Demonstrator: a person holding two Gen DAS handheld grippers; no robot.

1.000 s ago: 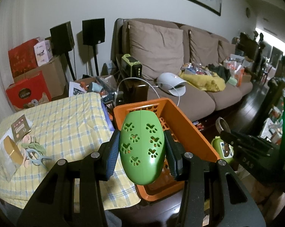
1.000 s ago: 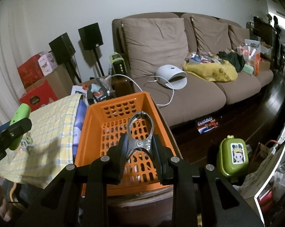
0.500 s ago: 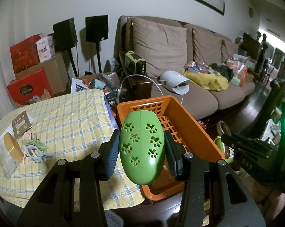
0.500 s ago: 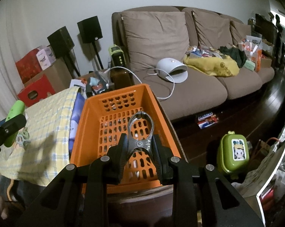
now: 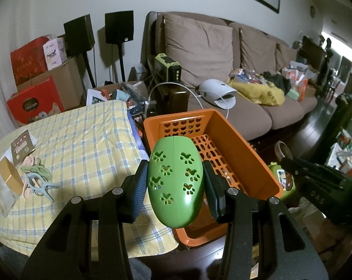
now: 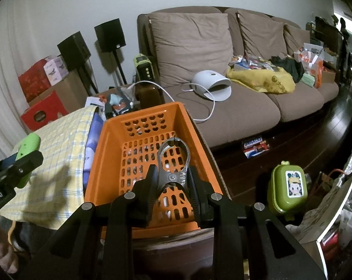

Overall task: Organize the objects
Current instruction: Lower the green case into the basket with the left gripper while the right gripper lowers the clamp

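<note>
My left gripper (image 5: 174, 182) is shut on a green oval case with paw-print holes (image 5: 176, 179), held above the near left corner of the orange basket (image 5: 253, 161). In the right wrist view, my right gripper (image 6: 173, 182) is shut on a metal clamp (image 6: 173, 161) over the same orange basket (image 6: 101, 156), whose perforated floor looks bare. The green case (image 6: 27, 147) and left gripper show at that view's left edge. Several clips (image 5: 38, 182), a small card (image 5: 21, 144) and a gold box (image 5: 10, 175) lie on the yellow checked cloth (image 5: 82, 149).
A brown sofa (image 6: 222, 107) with a white device (image 6: 211, 86), a cable and a yellow bag stands behind. Speakers on stands (image 5: 118, 28) and cardboard and red boxes (image 5: 35, 100) are at back left. A green lunch box (image 6: 289, 189) sits on the dark floor at right.
Both views have tilted slightly so the basket and cloth sit a little lower and nearer. Both grips are unchanged.
</note>
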